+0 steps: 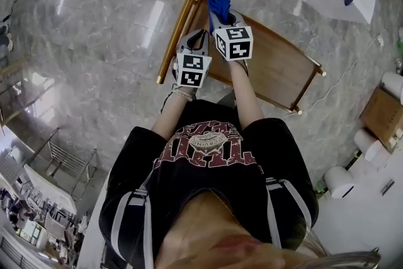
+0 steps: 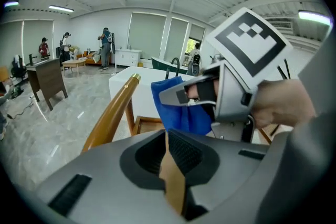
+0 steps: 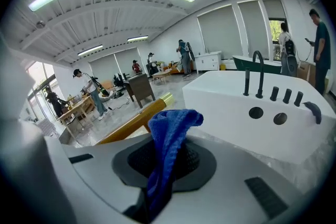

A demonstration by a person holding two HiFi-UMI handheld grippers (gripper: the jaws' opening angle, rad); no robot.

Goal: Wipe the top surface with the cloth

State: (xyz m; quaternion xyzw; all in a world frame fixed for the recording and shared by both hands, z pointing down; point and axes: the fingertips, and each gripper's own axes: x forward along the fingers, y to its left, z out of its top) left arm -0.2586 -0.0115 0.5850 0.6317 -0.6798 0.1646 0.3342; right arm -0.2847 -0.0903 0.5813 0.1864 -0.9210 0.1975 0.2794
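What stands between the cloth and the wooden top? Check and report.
Nothing visible does. The right gripper holds the blue cloth by one end of the wooden top, and the top looks bare. The left gripper looks closed on the rim beside it, off to the side of the cloth.

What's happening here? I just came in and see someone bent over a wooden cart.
A person works two handheld grippers over a wooden cart. The right gripper pinches a blue cloth near the cart's far end. The left gripper seems clamped on its rim. Wiping hasn't visibly begun.
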